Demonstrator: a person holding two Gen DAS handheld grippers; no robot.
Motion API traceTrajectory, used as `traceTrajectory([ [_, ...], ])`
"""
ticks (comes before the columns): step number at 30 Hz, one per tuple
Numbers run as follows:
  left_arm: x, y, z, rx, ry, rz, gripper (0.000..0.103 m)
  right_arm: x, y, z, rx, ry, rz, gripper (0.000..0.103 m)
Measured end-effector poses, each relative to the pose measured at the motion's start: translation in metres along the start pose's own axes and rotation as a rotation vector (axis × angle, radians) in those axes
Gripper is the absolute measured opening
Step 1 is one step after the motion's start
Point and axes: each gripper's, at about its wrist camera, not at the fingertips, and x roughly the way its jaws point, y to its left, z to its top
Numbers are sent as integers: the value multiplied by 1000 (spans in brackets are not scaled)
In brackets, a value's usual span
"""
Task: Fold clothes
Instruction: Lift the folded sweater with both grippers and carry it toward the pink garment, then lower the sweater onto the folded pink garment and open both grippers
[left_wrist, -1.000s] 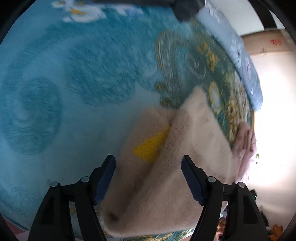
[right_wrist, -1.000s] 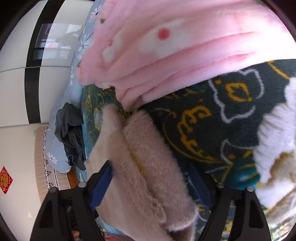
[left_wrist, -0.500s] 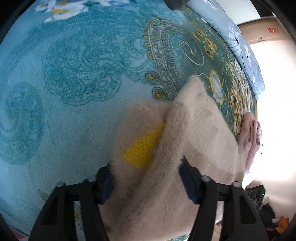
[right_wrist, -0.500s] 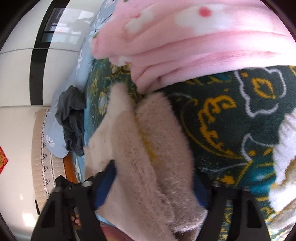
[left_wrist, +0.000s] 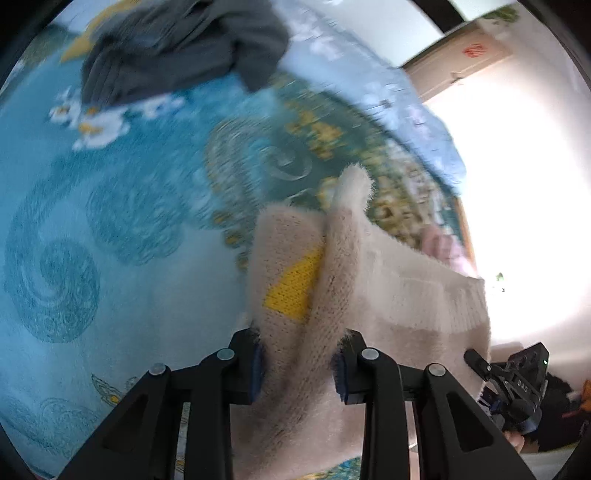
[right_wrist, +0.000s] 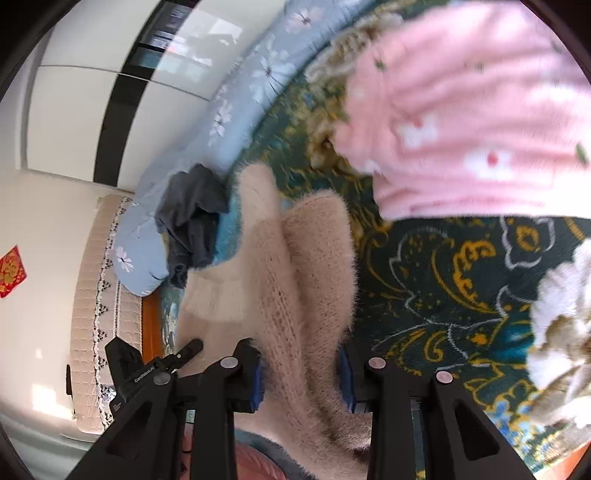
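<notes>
A fuzzy beige sweater (left_wrist: 373, 280) with a yellow patch (left_wrist: 293, 284) is folded into a thick bundle and held up off the patterned blue blanket (left_wrist: 110, 229). My left gripper (left_wrist: 299, 363) is shut on one end of it. My right gripper (right_wrist: 301, 373) is shut on the other end of the beige sweater (right_wrist: 295, 266). The right gripper also shows at the lower right of the left wrist view (left_wrist: 513, 376), and the left gripper shows at the lower left of the right wrist view (right_wrist: 155, 369).
A dark grey garment (left_wrist: 177, 48) lies crumpled at the far side of the blanket, also seen in the right wrist view (right_wrist: 192, 221). A folded pink fleece garment (right_wrist: 469, 122) lies beyond the sweater. A light blue flowered pillow (right_wrist: 236, 107) runs along the bed's edge.
Both grippers have closed on the ends of the beige sweater and lifted it off the blanket. Both views have tilted up, so the grey garment and pillow show.
</notes>
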Motion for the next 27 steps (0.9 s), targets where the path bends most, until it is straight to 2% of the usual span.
traceTrajectory([
  [4, -14, -46, -2, 75, -26, -52, 31, -48, 13, 0, -23, -80, 27, 33],
  [8, -16, -97, 2, 173, -33, -73, 31, -86, 24, 3, -56, -141, 33, 33],
  [14, 0, -169, 20, 302, -23, -106, 31, -124, 3, 21, -15, -205, 54, 33],
  [18, 26, -213, 31, 377, 13, -120, 31, -144, -26, 45, 36, -245, 70, 33],
  [21, 52, -244, 38, 421, 48, -127, 31, -156, -45, 63, 65, -267, 48, 33],
  [27, 106, -284, 52, 445, 113, -159, 31, -175, -79, 97, 118, -310, 5, 33],
])
